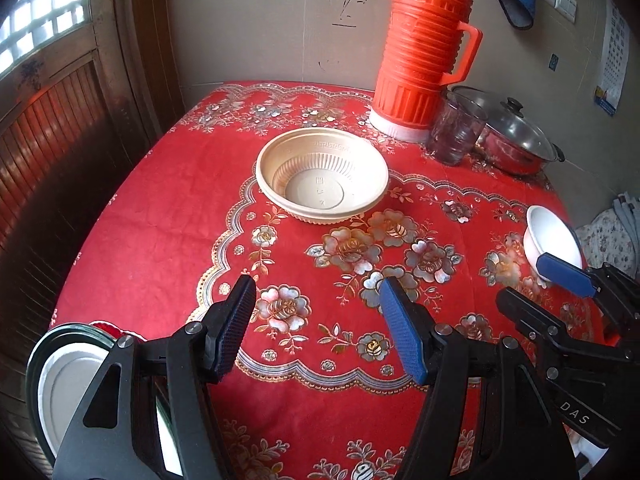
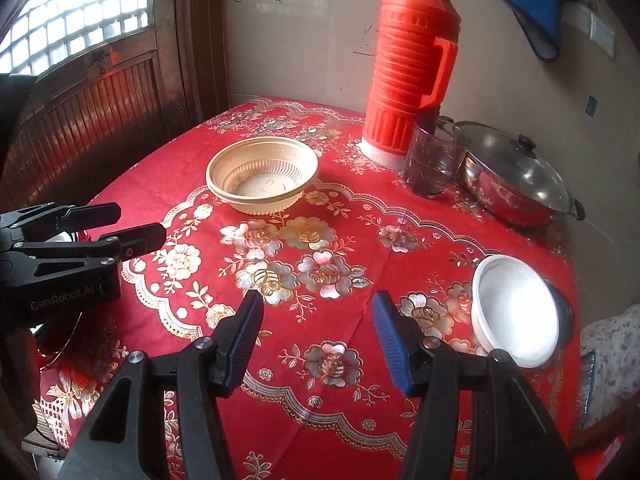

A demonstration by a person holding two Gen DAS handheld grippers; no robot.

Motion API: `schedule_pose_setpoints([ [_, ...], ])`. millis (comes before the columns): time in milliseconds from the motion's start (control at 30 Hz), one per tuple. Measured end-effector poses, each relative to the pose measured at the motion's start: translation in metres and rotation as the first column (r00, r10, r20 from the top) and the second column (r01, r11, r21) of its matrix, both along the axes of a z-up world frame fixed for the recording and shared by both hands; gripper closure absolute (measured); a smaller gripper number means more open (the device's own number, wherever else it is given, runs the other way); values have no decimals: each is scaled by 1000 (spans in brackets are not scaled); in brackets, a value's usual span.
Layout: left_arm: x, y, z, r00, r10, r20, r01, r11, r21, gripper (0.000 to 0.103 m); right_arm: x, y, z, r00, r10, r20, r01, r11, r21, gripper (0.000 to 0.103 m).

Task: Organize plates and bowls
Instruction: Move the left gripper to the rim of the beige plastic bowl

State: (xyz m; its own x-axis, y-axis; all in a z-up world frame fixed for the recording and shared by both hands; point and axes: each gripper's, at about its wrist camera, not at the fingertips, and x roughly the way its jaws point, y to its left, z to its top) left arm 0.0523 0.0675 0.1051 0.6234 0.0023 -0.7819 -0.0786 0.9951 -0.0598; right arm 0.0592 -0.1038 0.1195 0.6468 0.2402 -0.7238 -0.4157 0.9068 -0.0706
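Left tongs (image 1: 318, 328) wide, empty; right tongs (image 2: 318, 330) wide, empty, above the tabletop (image 2: 360, 240). Beige bowl (image 1: 322, 176) sits mid-table, white bowl (image 2: 516, 308) at right edge. Approach step; next probably right tongs reaching the white bowl's rim.

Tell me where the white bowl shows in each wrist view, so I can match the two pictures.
Left wrist view: white bowl at the far right edge, near the table's right side, partly behind a blue pad of the other gripper.
Right wrist view: white bowl at lower right, just right of the blue finger.
Shared landmark: the red thermos at the back.
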Motion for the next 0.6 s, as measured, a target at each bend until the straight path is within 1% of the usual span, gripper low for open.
schedule_pose_setpoints([
  [100,21,3,2,1000,23,-19,-23,1000,-16,38,22,3,-1,1000,3,-28,-2,1000,26,42],
  [200,44,8,1,998,50,-47,-52,998,-33,38,47,8,-5,997,12,-74,-7,997,73,42],
  [333,74,21,-9,990,103,-95,-109,992,-66,38,79,14,-7,992,18,-123,2,987,162,42],
  [433,96,34,-20,980,137,-146,-154,982,-111,38,102,20,-11,986,24,-163,11,977,213,42],
  [467,102,38,-23,976,153,-158,-172,979,-114,38,110,22,-13,984,26,-176,15,974,228,42],
  [567,119,48,-31,965,193,-178,-211,973,-93,38,131,31,-21,979,25,-205,27,969,247,42],
  [600,124,52,-34,962,203,-186,-223,970,-99,38,137,33,-24,976,23,-214,32,968,250,42],
])
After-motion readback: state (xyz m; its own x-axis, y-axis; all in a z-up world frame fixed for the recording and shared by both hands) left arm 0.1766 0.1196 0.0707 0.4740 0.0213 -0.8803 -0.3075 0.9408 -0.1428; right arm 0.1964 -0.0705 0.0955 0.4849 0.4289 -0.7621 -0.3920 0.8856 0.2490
